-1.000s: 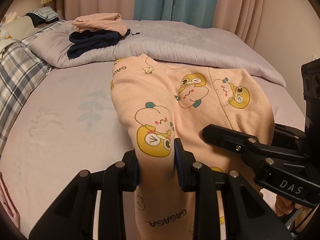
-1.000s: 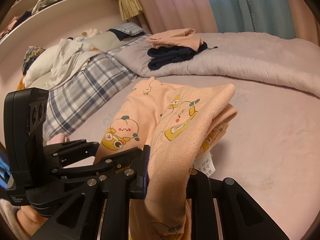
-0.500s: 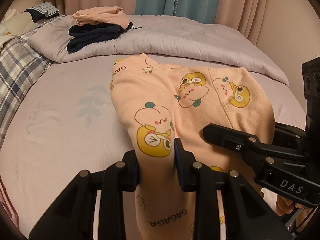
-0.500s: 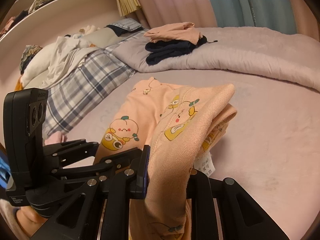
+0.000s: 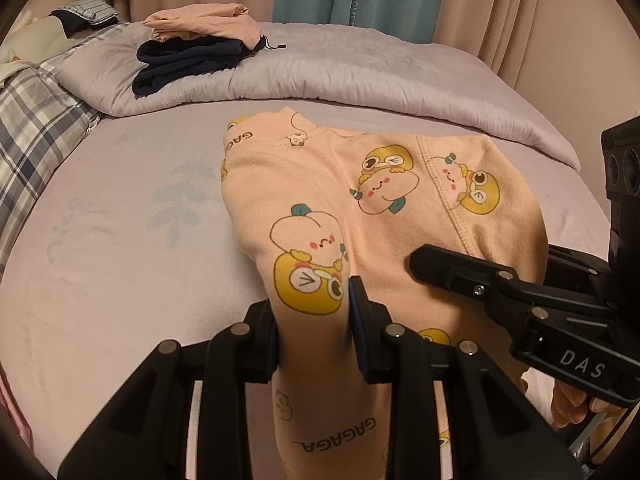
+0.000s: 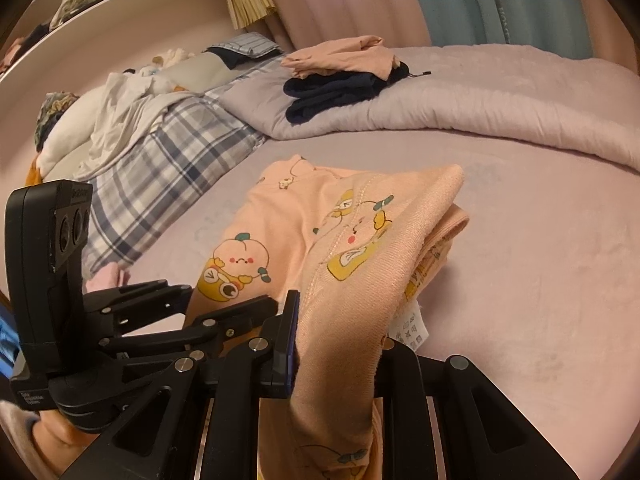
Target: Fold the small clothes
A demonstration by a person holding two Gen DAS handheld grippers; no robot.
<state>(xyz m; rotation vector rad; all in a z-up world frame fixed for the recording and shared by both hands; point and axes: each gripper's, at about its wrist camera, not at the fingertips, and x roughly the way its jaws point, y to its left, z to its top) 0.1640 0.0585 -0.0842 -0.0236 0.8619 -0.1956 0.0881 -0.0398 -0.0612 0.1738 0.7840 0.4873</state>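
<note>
A small peach garment printed with yellow cartoon figures is draped over both grippers, its far part resting on the pink bed sheet. My left gripper is shut on a bunched fold at the garment's left side. In the right wrist view the same garment hangs folded double, a white care label dangling from it, and my right gripper is shut on its right edge. Each gripper shows in the other's view, the right one close beside the left.
A folded stack, a peach piece on dark navy clothes, sits on the lilac quilt at the back. A plaid blanket and loose white laundry lie at the left. Curtains hang behind the bed.
Both grips on the garment are unchanged. The background has slid slightly in both views as the hands tilted a little; the garment keeps its shape.
</note>
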